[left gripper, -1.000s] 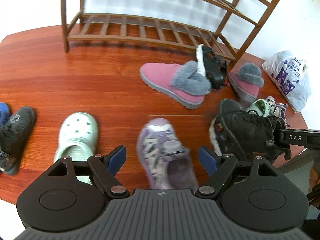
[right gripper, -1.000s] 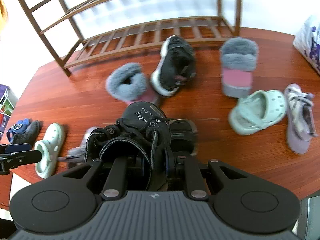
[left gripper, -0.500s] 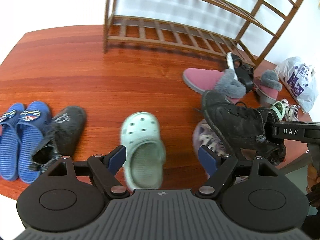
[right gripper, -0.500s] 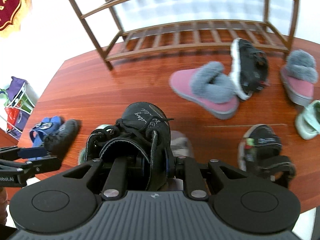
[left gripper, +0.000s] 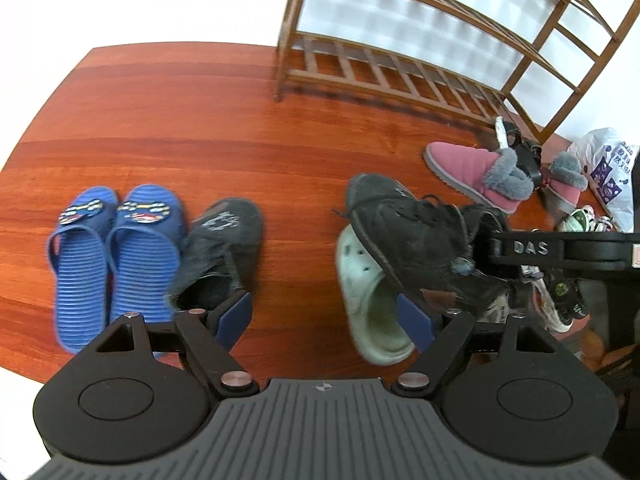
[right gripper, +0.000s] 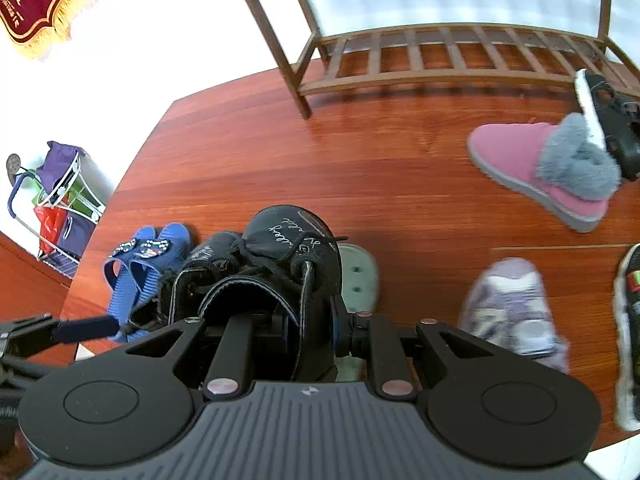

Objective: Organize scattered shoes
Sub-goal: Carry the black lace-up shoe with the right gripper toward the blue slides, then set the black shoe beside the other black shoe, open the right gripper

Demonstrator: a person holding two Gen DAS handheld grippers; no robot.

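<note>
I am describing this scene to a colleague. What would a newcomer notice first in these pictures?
First, the black lace-up shoe gripped at its collar by the right gripper, held above the floor. Its mate lies on the red wooden floor beside a pair of blue slippers. The empty wooden shoe rack stands behind.

Two blue slippers (left gripper: 114, 256) lie side by side. There are two black lace-up shoes: one (left gripper: 222, 248) sits right beside the slippers, and the other (left gripper: 412, 236) is up in the air.

Two pink boots with grey fur can be seen, a big-looking one (left gripper: 476, 168) and one (left gripper: 564, 184) farther back.

Two pale green clogs show, one (left gripper: 372, 312) close by and one (left gripper: 576, 218) at the far edge, mostly hidden.

One purple sneaker (right gripper: 516, 312) is there.

Two black sandals with white soles show, one (right gripper: 608, 120) tipped on its side and one (right gripper: 630, 332) cut off by the picture's edge.

One wooden shoe rack (left gripper: 400, 76) stands at the back. One white plastic bag (left gripper: 608, 168) sits beside it.
</note>
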